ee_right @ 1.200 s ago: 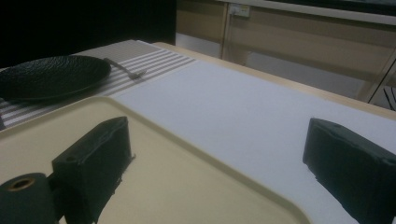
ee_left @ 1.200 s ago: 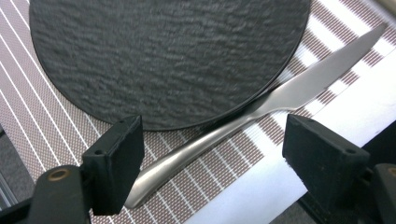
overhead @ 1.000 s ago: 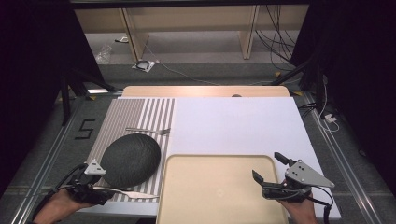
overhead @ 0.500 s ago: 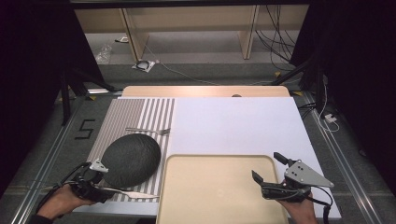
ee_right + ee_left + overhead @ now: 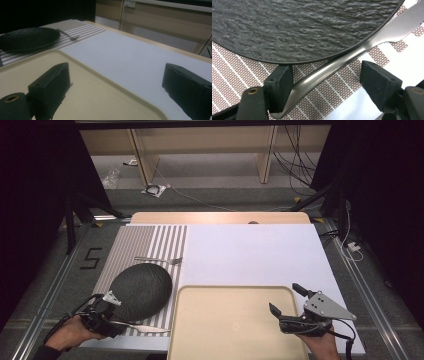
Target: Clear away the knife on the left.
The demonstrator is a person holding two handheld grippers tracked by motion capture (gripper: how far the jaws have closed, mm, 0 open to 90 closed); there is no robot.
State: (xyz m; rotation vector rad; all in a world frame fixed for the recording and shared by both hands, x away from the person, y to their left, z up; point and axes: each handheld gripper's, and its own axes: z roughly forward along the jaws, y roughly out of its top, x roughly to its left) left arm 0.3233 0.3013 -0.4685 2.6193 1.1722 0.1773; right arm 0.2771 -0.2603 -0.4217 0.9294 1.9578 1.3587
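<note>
Left claw [image 5: 327, 82] closing, wide around knife [image 5: 352, 53], one pad touching

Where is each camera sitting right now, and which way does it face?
High view: above the near edge, looking forward and down at the table; both forearms, left gripper, right gripper.
Left gripper view: along its jaws, closing around the knife beside the plate.
Right gripper view: along its open jaws, over the tray.
Shared: plate, striped mat.
</note>
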